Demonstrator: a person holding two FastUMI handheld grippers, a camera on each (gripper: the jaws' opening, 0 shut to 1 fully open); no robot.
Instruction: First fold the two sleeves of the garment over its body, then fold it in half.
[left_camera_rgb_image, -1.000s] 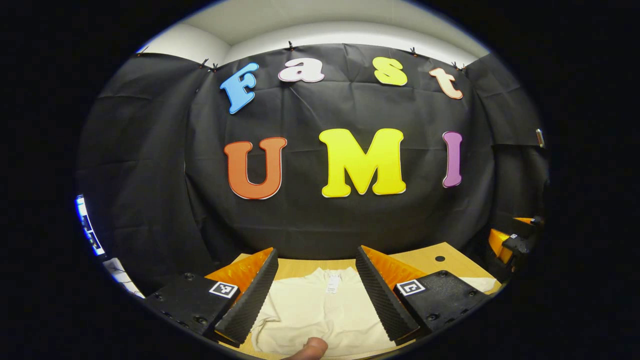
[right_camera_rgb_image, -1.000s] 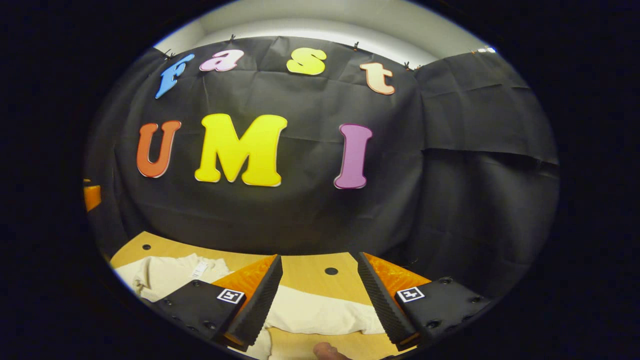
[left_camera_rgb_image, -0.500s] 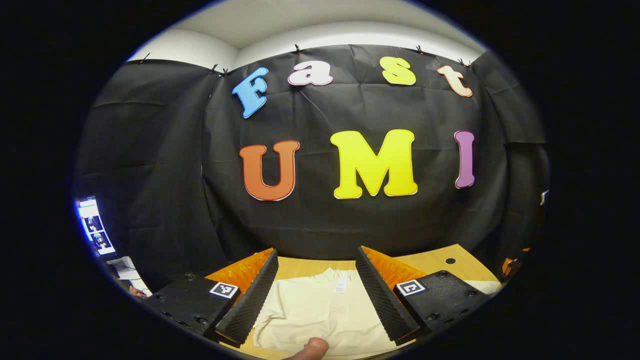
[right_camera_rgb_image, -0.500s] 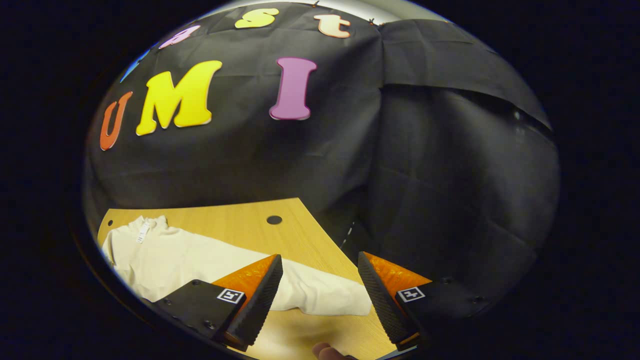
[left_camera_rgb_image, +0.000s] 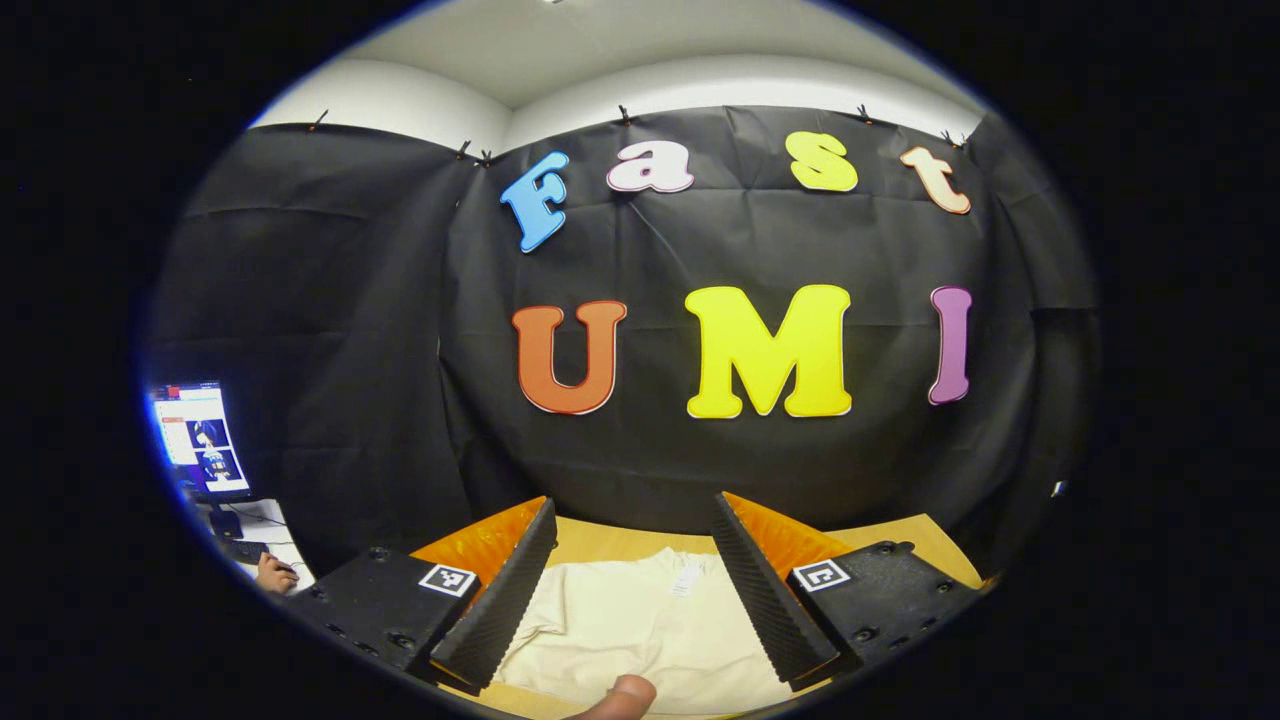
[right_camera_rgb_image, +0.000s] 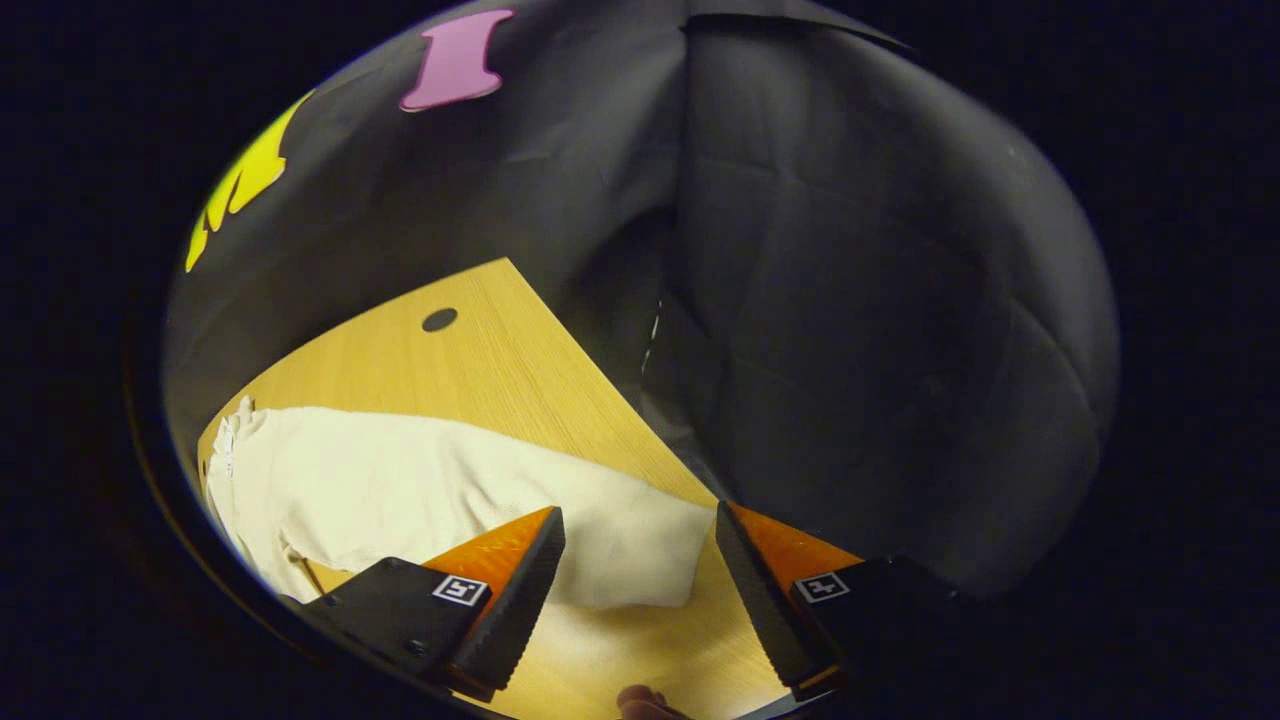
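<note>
Cream garment (right_camera_rgb_image: 400, 490) flat on wooden table (right_camera_rgb_image: 500, 370), sleeve outstretched; both grippers' fingers spread, grasping nothing

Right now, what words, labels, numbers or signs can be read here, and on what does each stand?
Neck tag on the garment: too small to read.
Square markers on the left gripper: coded patterns, no words or numbers.
Monitor: too small and blurred to read.

Left gripper view: low, level, facing back wall. Right gripper view: tilted down toward table (right_camera_rgb_image: 480, 370) corner. Shared: garment (left_camera_rgb_image: 640, 625).
</note>
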